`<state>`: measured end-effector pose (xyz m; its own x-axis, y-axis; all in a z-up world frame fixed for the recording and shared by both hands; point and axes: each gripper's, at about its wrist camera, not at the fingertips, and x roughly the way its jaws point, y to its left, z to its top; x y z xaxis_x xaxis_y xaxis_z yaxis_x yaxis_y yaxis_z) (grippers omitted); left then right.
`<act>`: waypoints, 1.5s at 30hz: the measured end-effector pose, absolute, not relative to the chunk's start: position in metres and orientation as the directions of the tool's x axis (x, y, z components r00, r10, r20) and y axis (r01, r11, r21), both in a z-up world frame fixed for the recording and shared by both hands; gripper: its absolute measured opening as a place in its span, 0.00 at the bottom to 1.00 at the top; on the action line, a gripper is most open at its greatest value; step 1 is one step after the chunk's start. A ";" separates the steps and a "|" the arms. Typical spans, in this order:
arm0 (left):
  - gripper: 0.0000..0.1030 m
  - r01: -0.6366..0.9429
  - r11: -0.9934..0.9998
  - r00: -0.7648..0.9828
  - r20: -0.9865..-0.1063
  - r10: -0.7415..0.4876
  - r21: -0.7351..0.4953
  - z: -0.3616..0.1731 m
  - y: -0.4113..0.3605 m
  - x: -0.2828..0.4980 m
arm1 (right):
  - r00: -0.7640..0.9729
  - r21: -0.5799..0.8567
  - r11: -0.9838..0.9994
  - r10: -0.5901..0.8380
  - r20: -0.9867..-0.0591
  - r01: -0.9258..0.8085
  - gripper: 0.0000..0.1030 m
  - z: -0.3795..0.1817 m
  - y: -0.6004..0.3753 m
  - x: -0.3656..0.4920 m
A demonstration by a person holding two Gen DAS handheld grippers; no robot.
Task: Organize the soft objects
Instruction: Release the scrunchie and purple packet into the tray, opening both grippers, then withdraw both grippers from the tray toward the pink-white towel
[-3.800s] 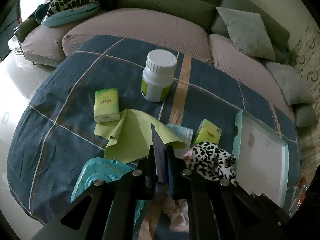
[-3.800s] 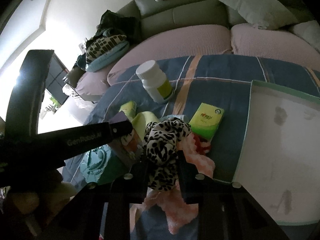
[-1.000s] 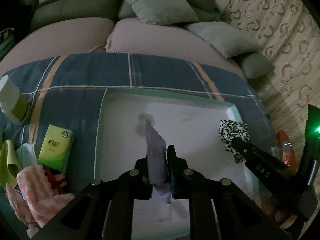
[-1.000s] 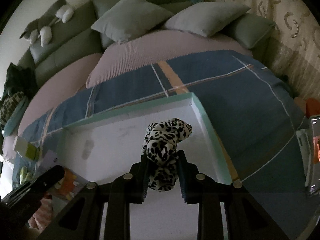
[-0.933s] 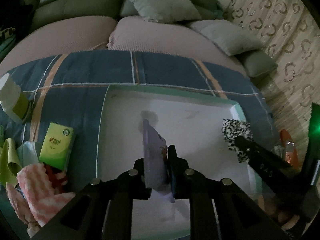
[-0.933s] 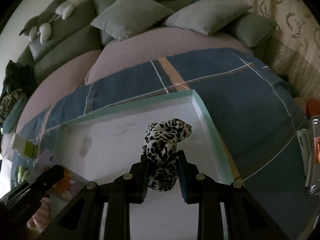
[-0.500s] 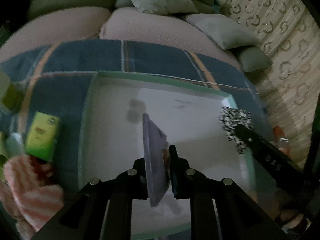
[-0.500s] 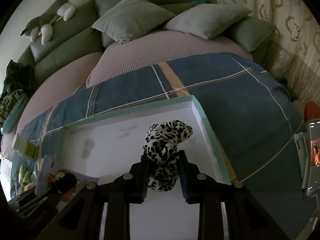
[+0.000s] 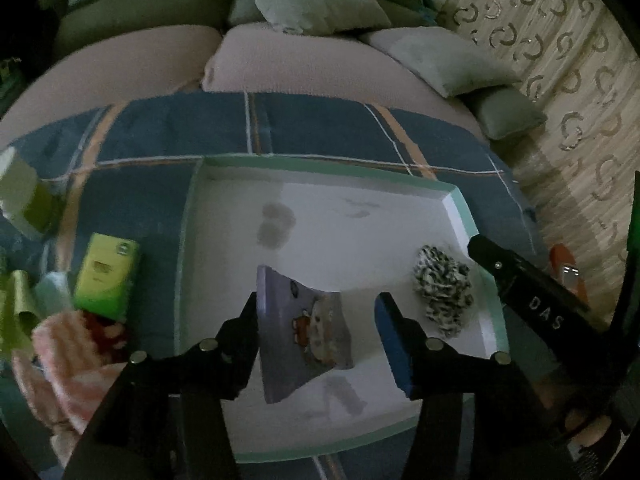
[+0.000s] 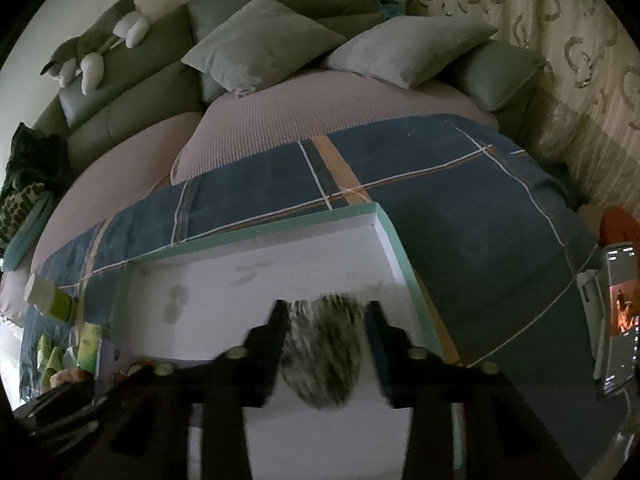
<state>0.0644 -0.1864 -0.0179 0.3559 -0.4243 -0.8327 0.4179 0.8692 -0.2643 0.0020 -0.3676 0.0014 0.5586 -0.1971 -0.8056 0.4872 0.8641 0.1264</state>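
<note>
Lying left of the white tray on the blue plaid cloth are a pink striped towel and, beside it toward the tray, a green tissue pack. Over the tray's near left part, the left gripper has its jaws spread wide; a purple printed pouch stands on edge between them, leaning against the left finger and clear of the blue-padded right finger. Whether the pouch touches the tray floor cannot be told. Farther right, by the tray's right wall, sits the leopard-print plush, with a black finger of the right gripper just beside it. From the right wrist view, the right gripper is open, and the plush shows as a blurred spotted shape between its fingers without being squeezed, above the tray near that same right wall. Beyond the tray's right side stands a phone with a lit screen.
</note>
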 end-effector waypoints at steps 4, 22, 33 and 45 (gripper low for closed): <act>0.63 0.408 0.878 0.367 -0.836 -0.408 -0.249 -0.012 -0.180 0.063 | 0.568 0.125 0.865 -0.204 -0.798 0.485 0.51 0.006 -0.367 0.001; 0.85 0.341 0.910 0.436 -0.818 -0.375 -0.235 0.000 -0.156 0.066 | 0.560 0.105 0.874 -0.208 -0.802 0.474 0.73 0.008 -0.363 0.001; 0.98 0.237 0.941 0.524 -0.784 -0.335 -0.243 0.005 -0.124 0.076 | 0.586 0.125 0.894 -0.171 -0.792 0.429 1.00 0.006 -0.353 0.003; 1.00 0.204 0.949 0.581 -0.750 -0.316 -0.242 0.020 -0.102 0.075 | 0.589 0.120 0.891 -0.185 -0.786 0.439 1.00 0.012 -0.351 0.000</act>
<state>0.0750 -0.1025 0.0196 0.5811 -0.3164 -0.7498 0.2039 0.9486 -0.2422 -0.0001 -0.3513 0.0124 0.5893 -0.1848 -0.7865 0.4388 0.8906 0.1196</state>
